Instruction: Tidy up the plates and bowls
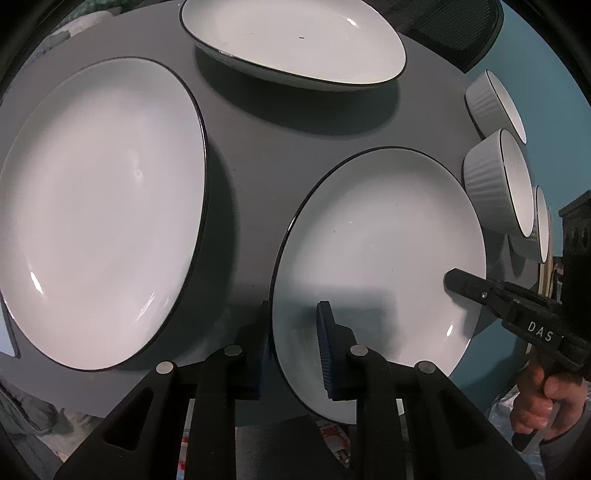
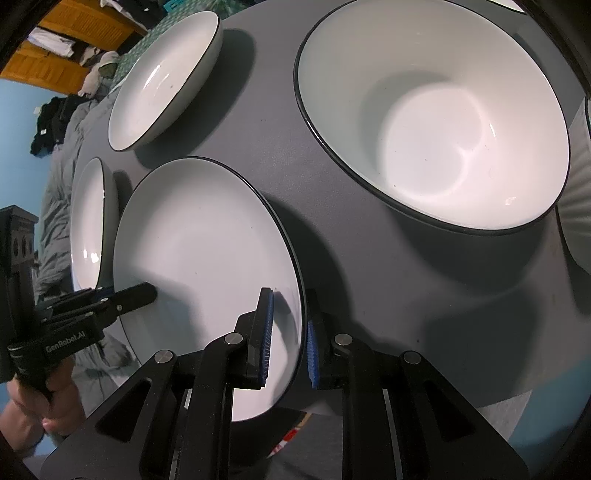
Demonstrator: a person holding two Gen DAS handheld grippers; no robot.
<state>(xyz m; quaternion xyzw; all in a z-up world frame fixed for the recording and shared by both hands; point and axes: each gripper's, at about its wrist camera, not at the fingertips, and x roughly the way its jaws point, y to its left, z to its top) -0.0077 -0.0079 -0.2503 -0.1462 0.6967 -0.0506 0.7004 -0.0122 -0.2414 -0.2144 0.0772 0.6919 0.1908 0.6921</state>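
A white plate with a thin black rim (image 1: 380,258) lies at the near edge of the dark grey table (image 1: 251,122); it also shows in the right wrist view (image 2: 207,266). My left gripper (image 1: 295,350) straddles its left rim, one pad under and one over. My right gripper (image 2: 290,341) straddles its opposite rim and shows in the left wrist view (image 1: 465,284). Both have their pads close around the rim; contact looks likely. A larger plate (image 1: 99,214) lies to the left and another plate (image 1: 295,40) lies at the far side.
Ribbed white bowls (image 1: 495,184) stand along the table's right side; one big bowl (image 2: 439,118) is close in the right wrist view. The table edge runs just under the held plate. Clothes and wooden shelves (image 2: 74,33) lie beyond the table.
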